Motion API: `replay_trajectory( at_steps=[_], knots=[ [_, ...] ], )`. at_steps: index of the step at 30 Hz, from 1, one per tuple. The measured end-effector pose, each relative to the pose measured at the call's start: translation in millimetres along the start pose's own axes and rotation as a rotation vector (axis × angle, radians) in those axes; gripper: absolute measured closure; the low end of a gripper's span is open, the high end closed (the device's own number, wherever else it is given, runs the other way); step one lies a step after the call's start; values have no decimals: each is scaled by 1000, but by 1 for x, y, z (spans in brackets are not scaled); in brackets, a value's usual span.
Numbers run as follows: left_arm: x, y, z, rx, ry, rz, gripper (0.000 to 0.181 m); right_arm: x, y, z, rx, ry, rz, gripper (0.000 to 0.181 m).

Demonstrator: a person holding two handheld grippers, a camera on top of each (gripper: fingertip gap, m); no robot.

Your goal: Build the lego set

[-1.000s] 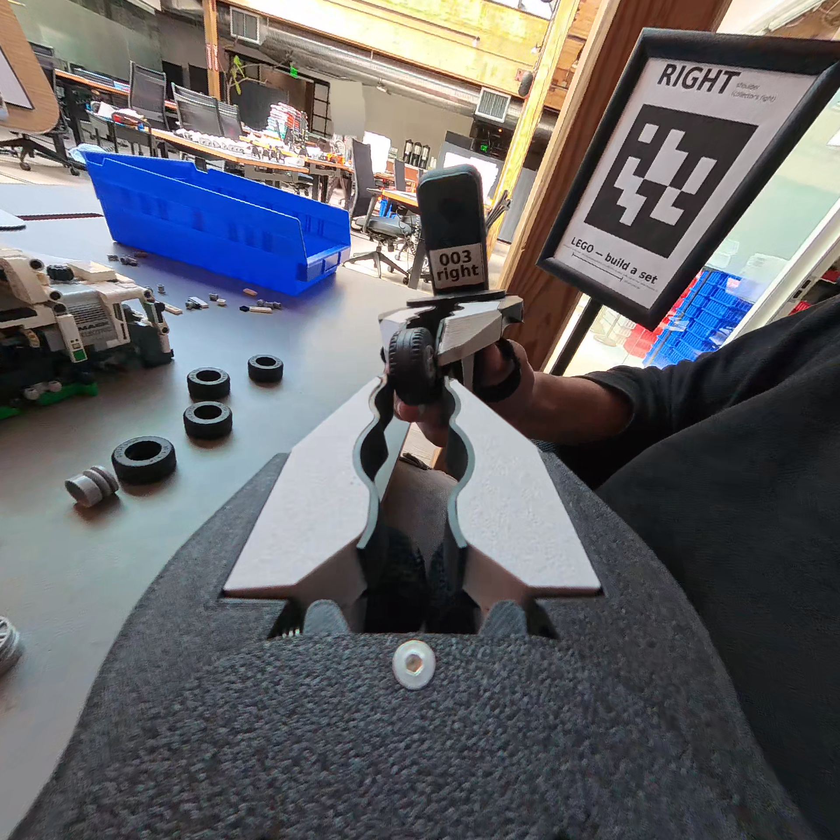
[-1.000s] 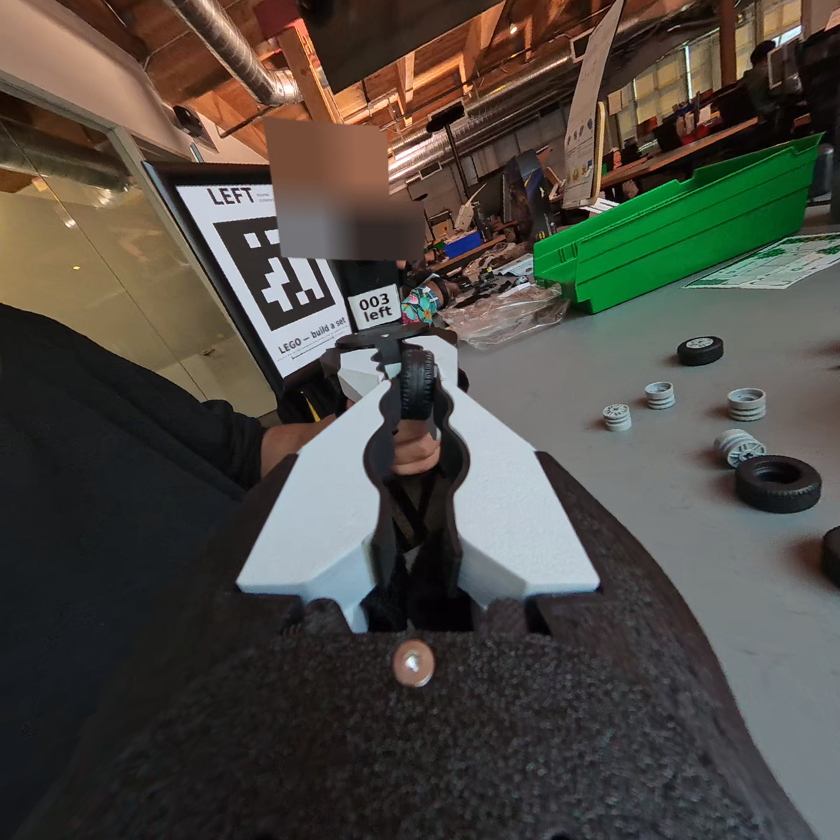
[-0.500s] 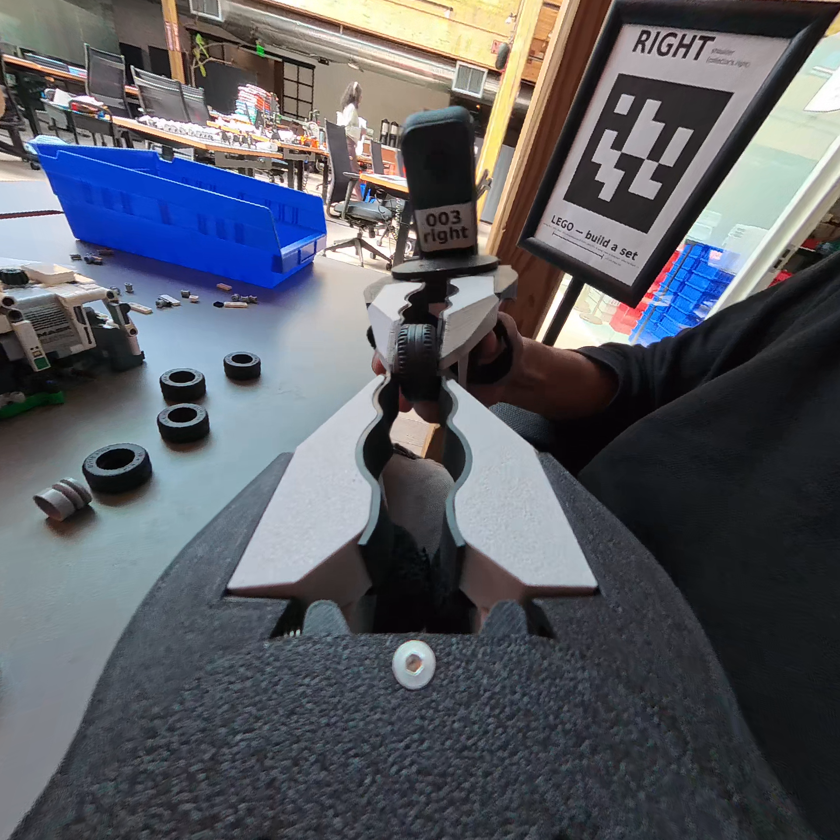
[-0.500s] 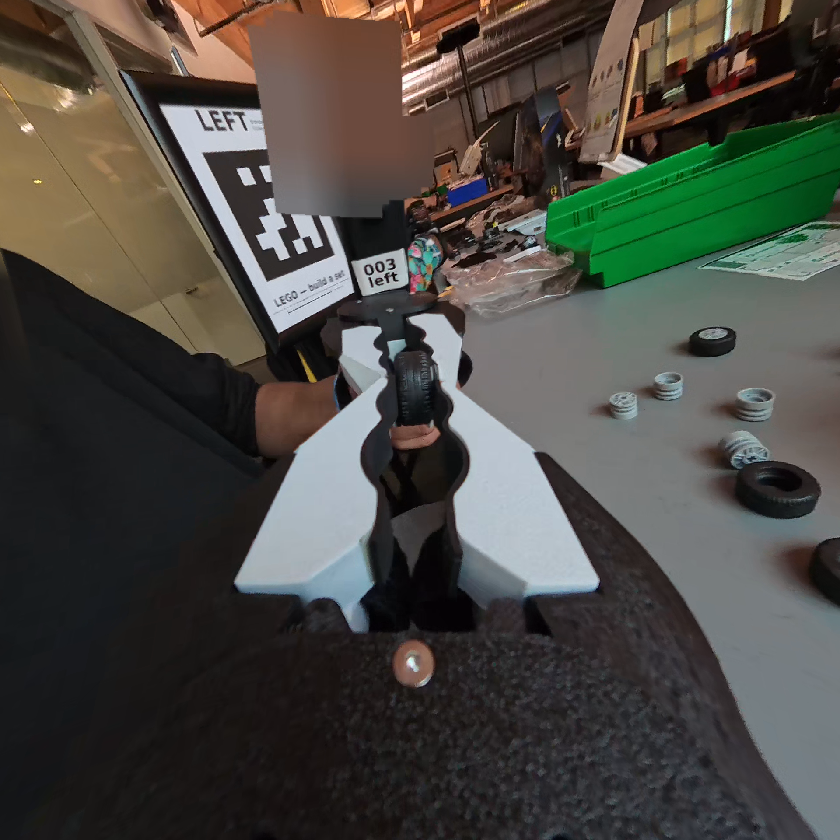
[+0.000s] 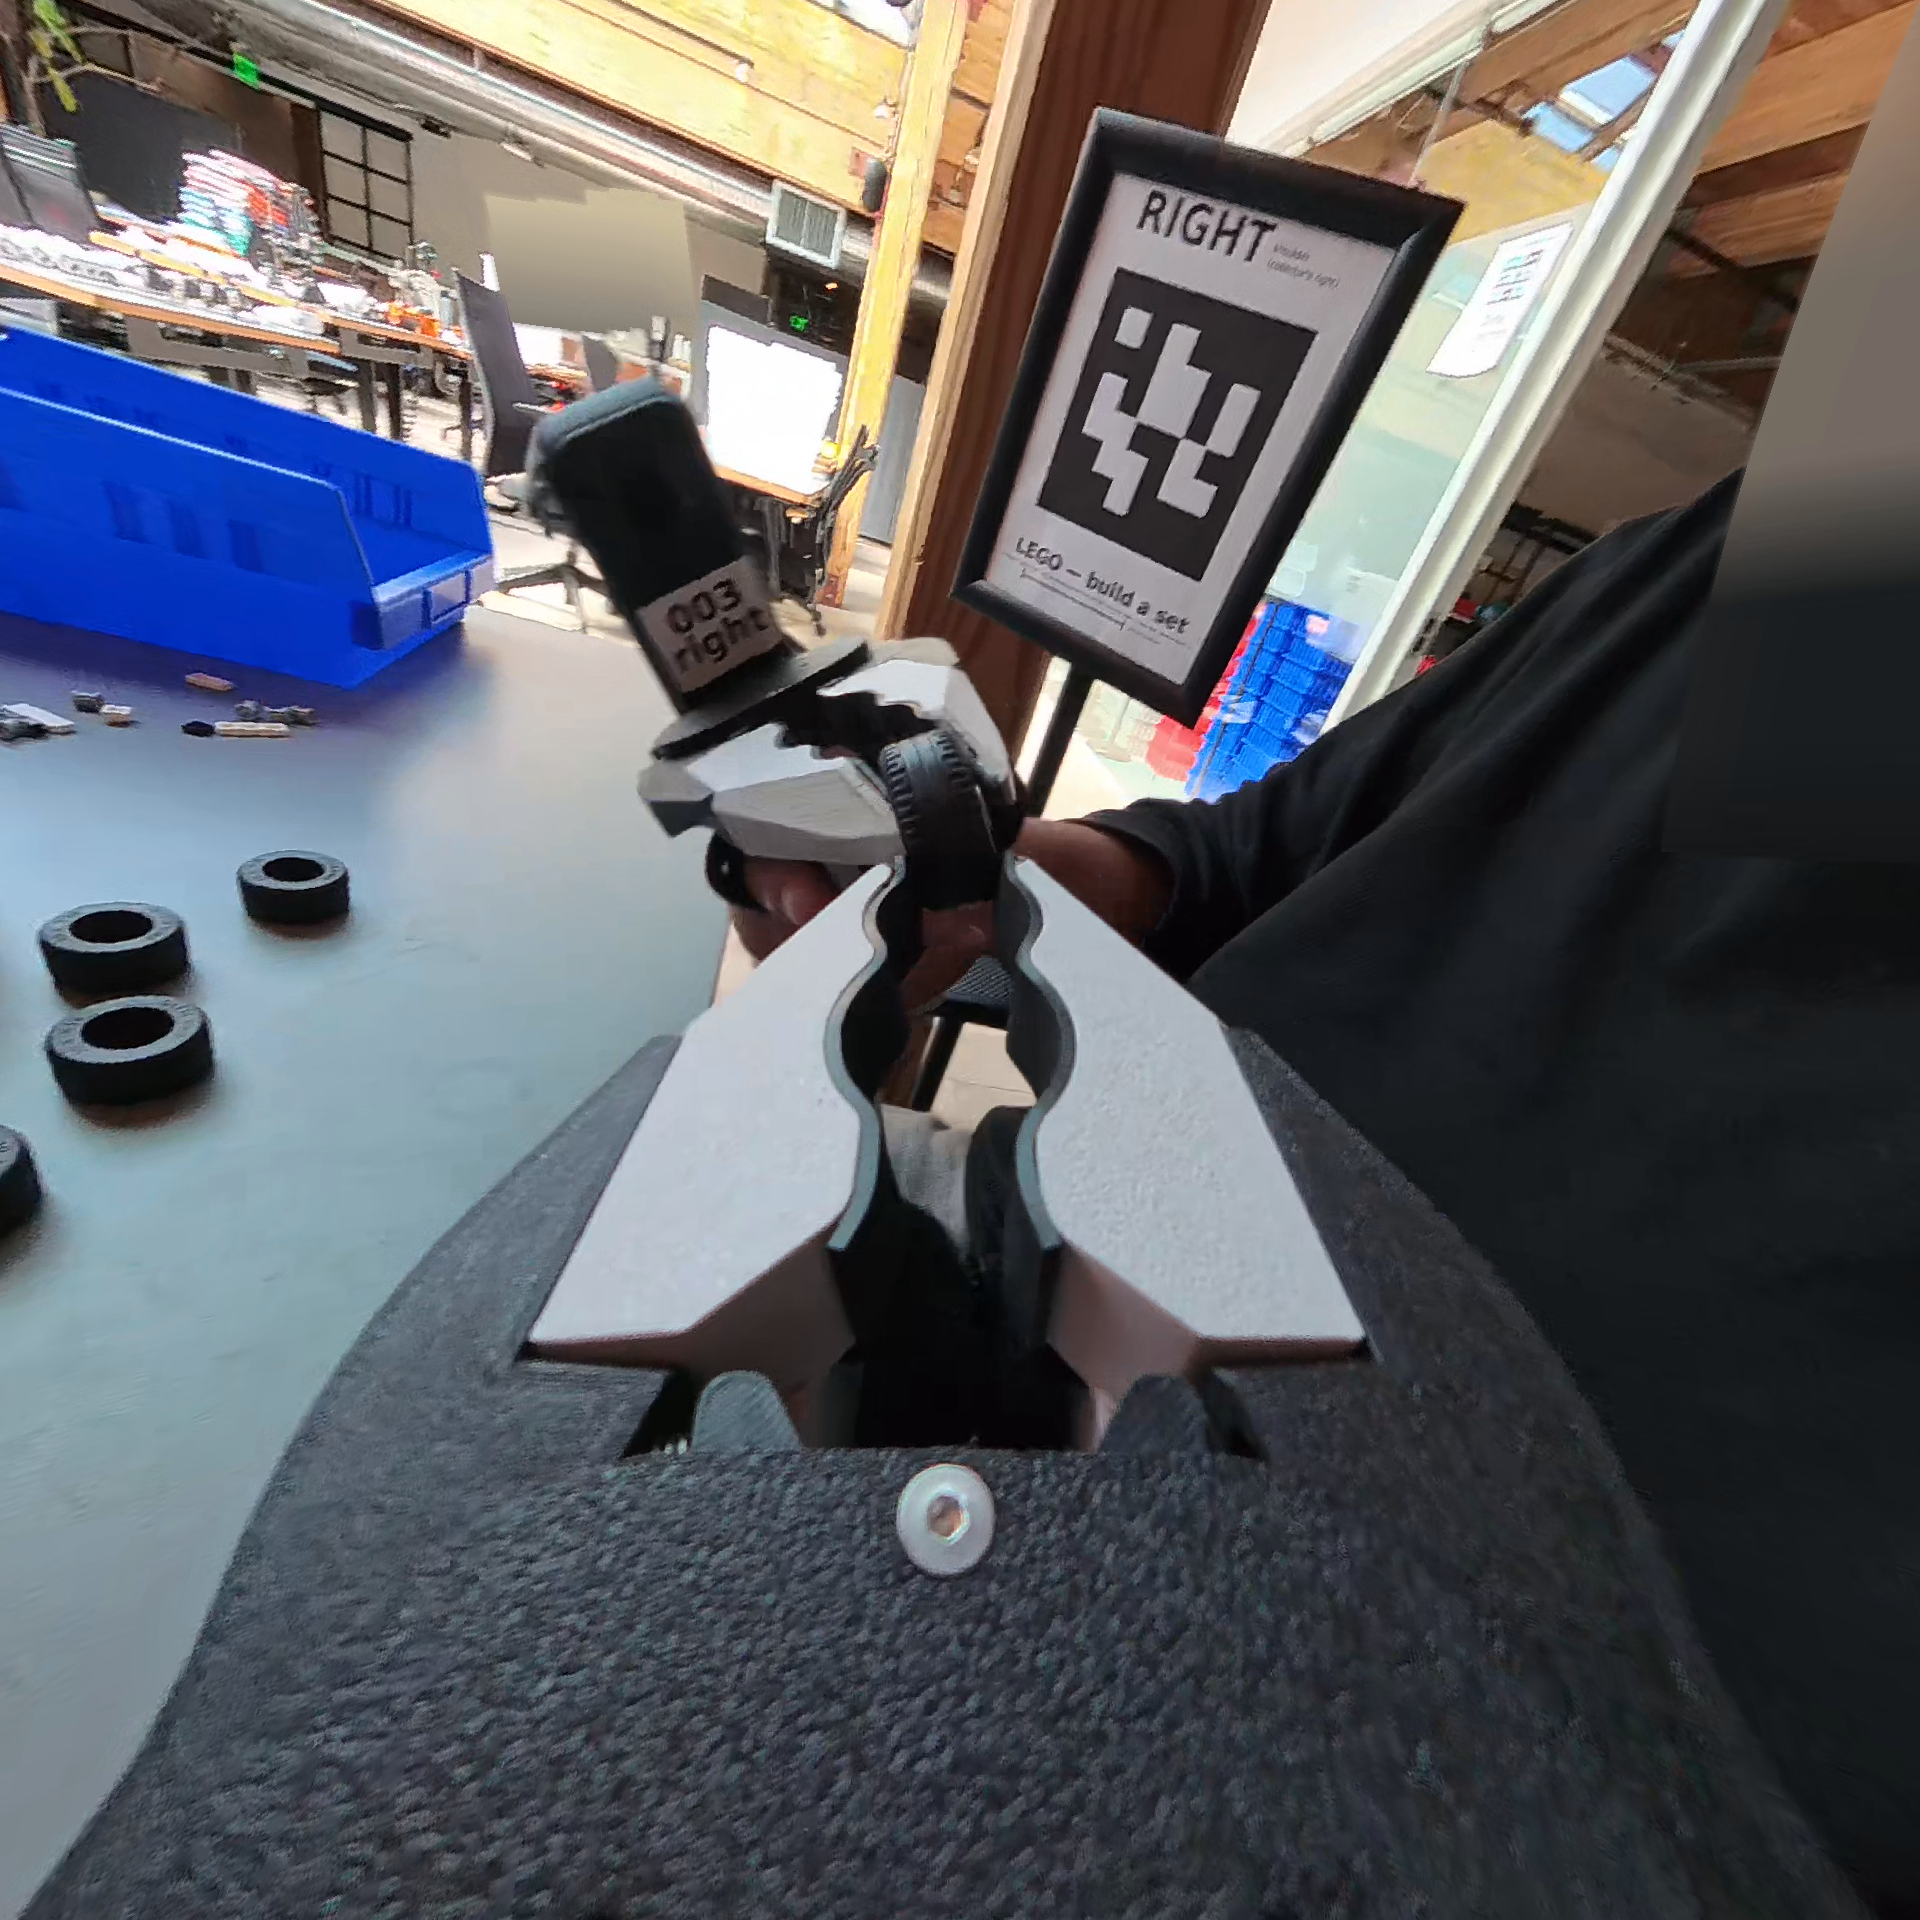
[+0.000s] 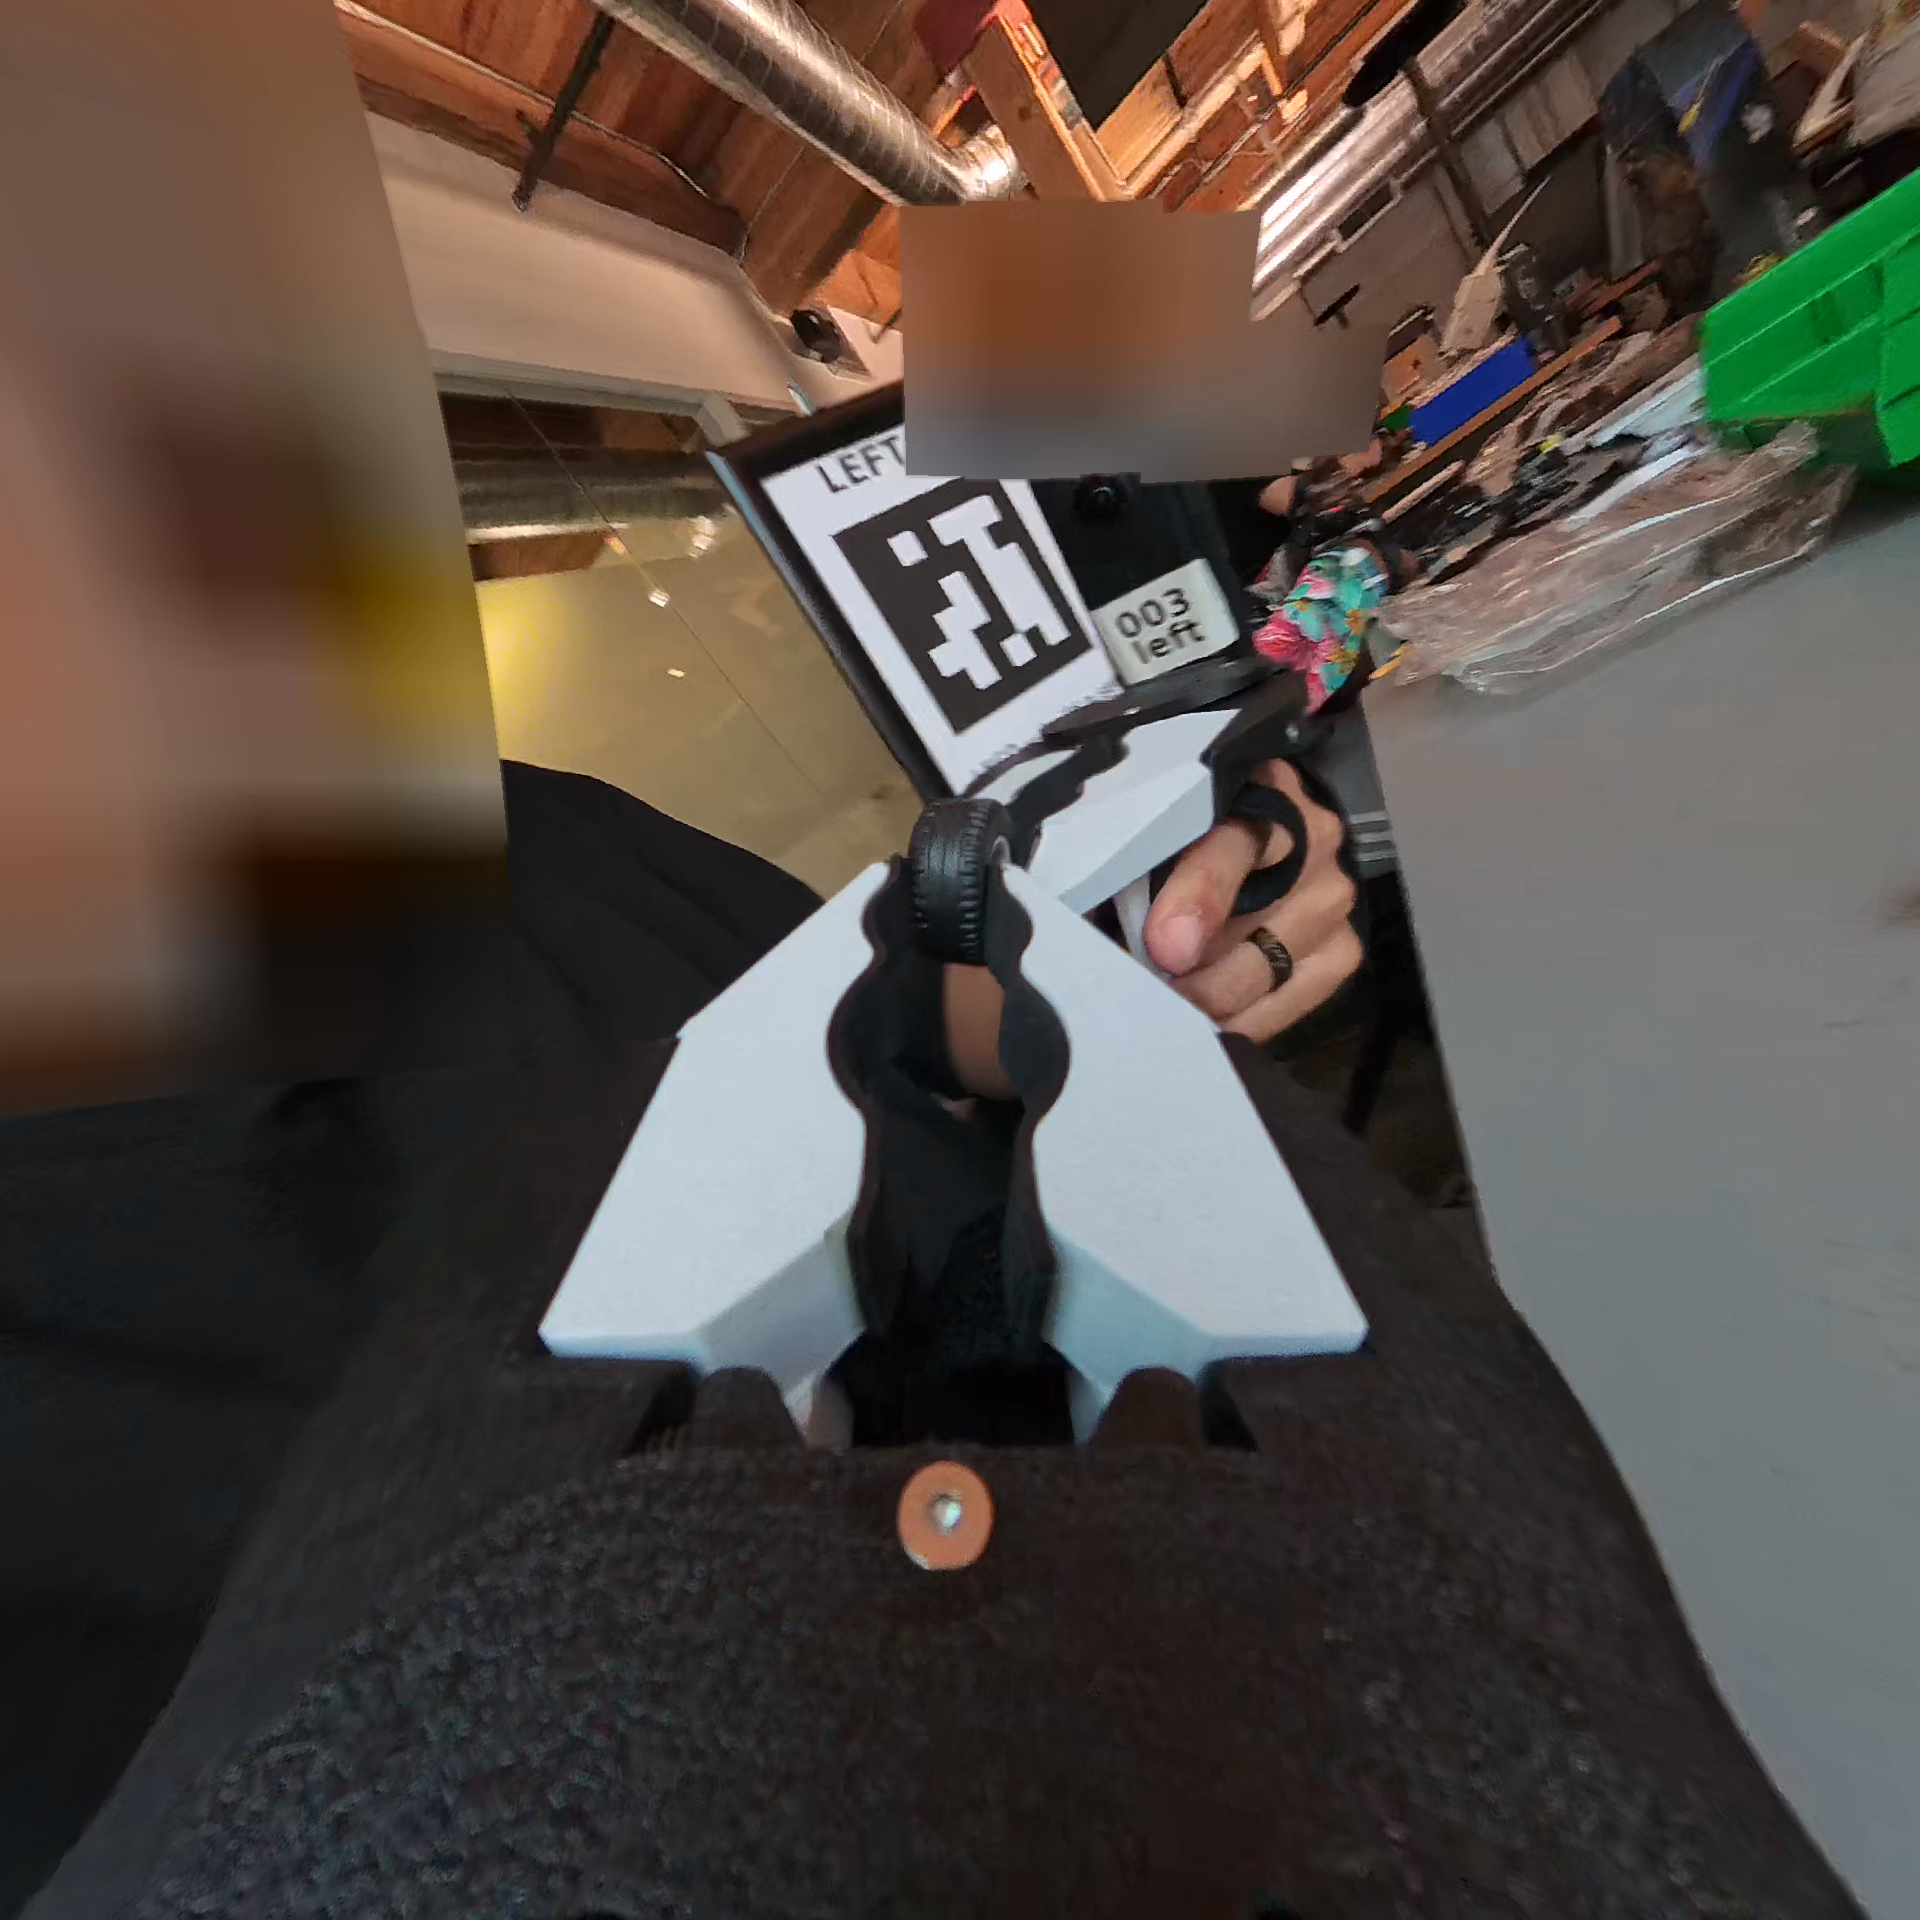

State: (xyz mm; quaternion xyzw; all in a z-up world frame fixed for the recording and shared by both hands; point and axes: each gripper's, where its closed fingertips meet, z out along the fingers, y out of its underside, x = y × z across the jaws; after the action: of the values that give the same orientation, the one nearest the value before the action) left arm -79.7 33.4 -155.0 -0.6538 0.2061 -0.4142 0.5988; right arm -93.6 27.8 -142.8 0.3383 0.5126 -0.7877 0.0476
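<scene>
A small black tyre (image 5: 940, 821) is pinched between the tips of both grippers, which meet nose to nose above the near table edge. In the left wrist view my left gripper (image 5: 948, 878) is shut on the tyre. The right gripper (image 5: 914, 769) comes in from the far side, tilted left, and touches the same tyre. In the right wrist view the tyre (image 6: 956, 883) stands upright between the tips of my right gripper (image 6: 951, 883). The left gripper (image 6: 1039, 821) reaches it from the upper right. Whether a rim sits inside the tyre is hidden.
Three loose black tyres (image 5: 294, 885) (image 5: 114, 943) (image 5: 129, 1047) lie on the grey table (image 5: 416, 1039). A blue bin (image 5: 208, 520) and small loose pieces (image 5: 239, 722) are farther back. A framed sign (image 5: 1195, 416) stands behind. A green bin (image 6: 1829, 343) and plastic bags (image 6: 1610, 582) sit far right. My two grippers' fingertips are within a few centimetres of each other.
Both grippers have rolled and swung while staying joined at the tyre. The right gripper now leans left in the left wrist view. The lego model has left that view.
</scene>
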Motion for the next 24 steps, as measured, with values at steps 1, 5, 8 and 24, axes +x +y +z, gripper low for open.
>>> replay_trajectory(
  at_steps=[1, 5, 8, 24],
  knots=[
    [-5, 1, 0, -12, -36, 8, 169, 4, -1, -2, -18, 60, -77, 168],
    [-16, 5, 0, -30, -89, -15, 168, 15, 2, -7, -119, 223, -273, 168],
    [-20, 0, -5, -11, -108, -3, 164, 19, 2, -11, -122, 246, -261, 168],
    [-37, -1, -11, 36, -115, -193, 169, 39, 7, -12, -128, 319, -264, 168]
  ],
)
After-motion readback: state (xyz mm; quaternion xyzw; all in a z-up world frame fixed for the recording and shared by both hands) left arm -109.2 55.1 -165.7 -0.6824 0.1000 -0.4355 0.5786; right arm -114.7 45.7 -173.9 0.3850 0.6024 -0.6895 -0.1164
